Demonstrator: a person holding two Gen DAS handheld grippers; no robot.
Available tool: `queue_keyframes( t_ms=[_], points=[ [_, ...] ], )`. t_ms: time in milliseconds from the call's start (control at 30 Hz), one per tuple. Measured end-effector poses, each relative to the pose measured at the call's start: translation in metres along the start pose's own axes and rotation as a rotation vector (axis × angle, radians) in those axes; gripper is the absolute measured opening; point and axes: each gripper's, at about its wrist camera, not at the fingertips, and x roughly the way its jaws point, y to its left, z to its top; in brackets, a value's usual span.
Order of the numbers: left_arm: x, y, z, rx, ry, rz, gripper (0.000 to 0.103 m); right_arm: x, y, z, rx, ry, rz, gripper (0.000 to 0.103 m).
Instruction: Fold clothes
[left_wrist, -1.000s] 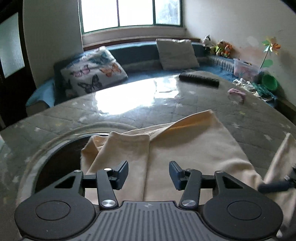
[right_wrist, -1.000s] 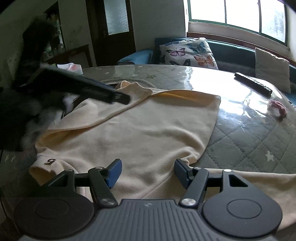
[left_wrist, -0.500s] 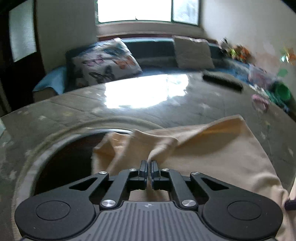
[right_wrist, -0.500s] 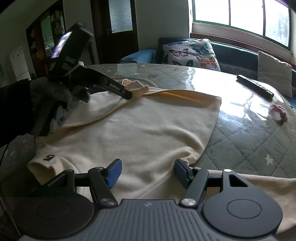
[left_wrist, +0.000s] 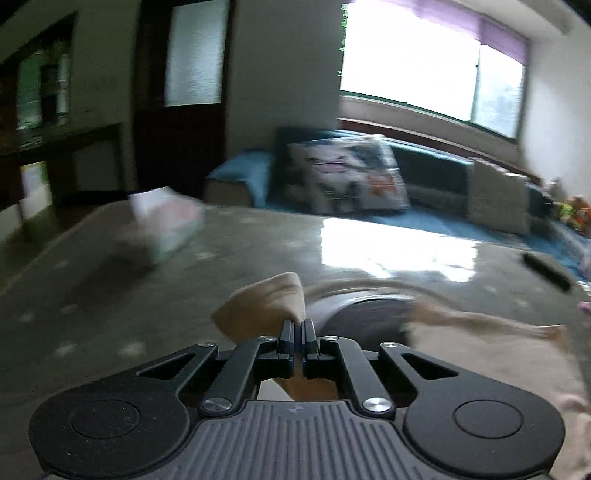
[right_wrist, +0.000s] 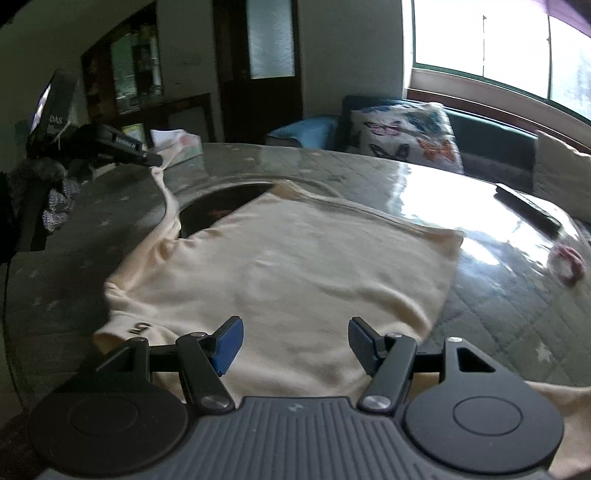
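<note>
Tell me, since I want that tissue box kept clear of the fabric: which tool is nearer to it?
Left. The left tool, shut on the cream garment's sleeve, is up beside the tissue box. The right tool hangs open over the garment's near edge, far from it.

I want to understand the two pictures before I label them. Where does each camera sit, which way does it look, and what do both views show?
Left wrist: sits on the left gripper, looks along its jaws, shut on a corner of the cream garment, across the table toward the sofa; only its own jaws show.
Right wrist: sits on the right gripper, jaws open over the garment, facing the door; the left gripper and a sleeve show at left.
Shared: garment, butterfly cushion, tissue box, remote.
</note>
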Motion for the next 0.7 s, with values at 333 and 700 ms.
queue_keyframes(
  t_ms=[333, 700],
  points=[
    [0.005, 0.049, -0.048, -0.023, 0.121, 0.168, 0.004, 0.017, 0.041, -0.003, -0.097, 0.062, 0.112, 0.064],
    [-0.048, -0.004, -0.056, 0.117, 0.081, -0.032, 0.007, -0.002, 0.081, -0.03, -0.262, 0.105, 0.194, 0.063]
  ],
)
